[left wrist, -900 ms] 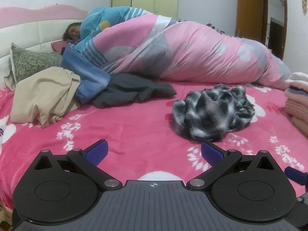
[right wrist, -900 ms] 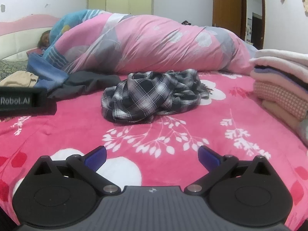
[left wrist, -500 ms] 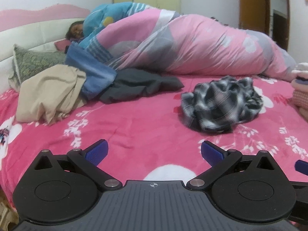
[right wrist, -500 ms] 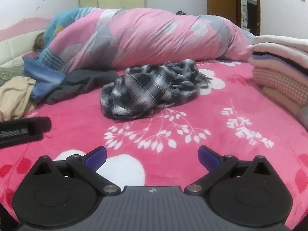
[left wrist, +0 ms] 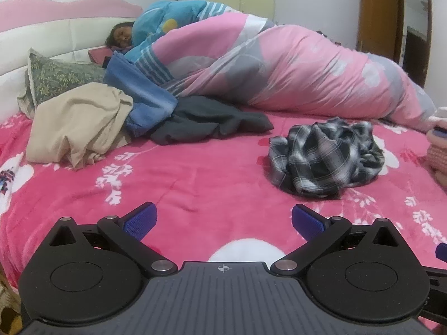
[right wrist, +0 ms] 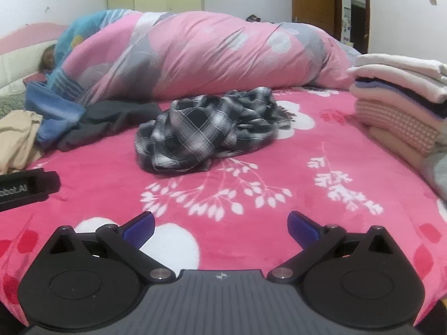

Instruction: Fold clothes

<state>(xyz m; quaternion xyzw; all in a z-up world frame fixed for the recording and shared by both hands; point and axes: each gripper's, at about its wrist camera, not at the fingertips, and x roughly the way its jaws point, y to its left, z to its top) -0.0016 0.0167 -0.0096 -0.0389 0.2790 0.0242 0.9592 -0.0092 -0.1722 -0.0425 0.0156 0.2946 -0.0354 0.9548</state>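
A crumpled black-and-white plaid shirt (left wrist: pixel 324 156) (right wrist: pixel 206 136) lies on the pink flowered bed cover (left wrist: pixel 195 173) (right wrist: pixel 251 173). My left gripper (left wrist: pixel 223 220) hovers open over the cover, well short and left of the shirt, nothing between its blue pads. My right gripper (right wrist: pixel 220 224) is open too, empty, in front of the shirt. Unfolded clothes sit at the left: a beige garment (left wrist: pixel 75 122), a blue one (left wrist: pixel 139 95) and a dark grey one (left wrist: pixel 206 120). A stack of folded clothes (right wrist: pixel 399 106) rests at the right.
A person (left wrist: pixel 120 35) lies at the back under a big pink and grey quilt (left wrist: pixel 293 69) (right wrist: pixel 218 53). A patterned pillow (left wrist: pixel 58 76) leans on the headboard. The left gripper's body (right wrist: pixel 25 189) shows at the right wrist view's left edge. A door (left wrist: pixel 377 14) is behind.
Both grippers have drifted a little, so the shirt sits further right in the left view and slightly lower in the right view. Both stay open; no cloth has moved.
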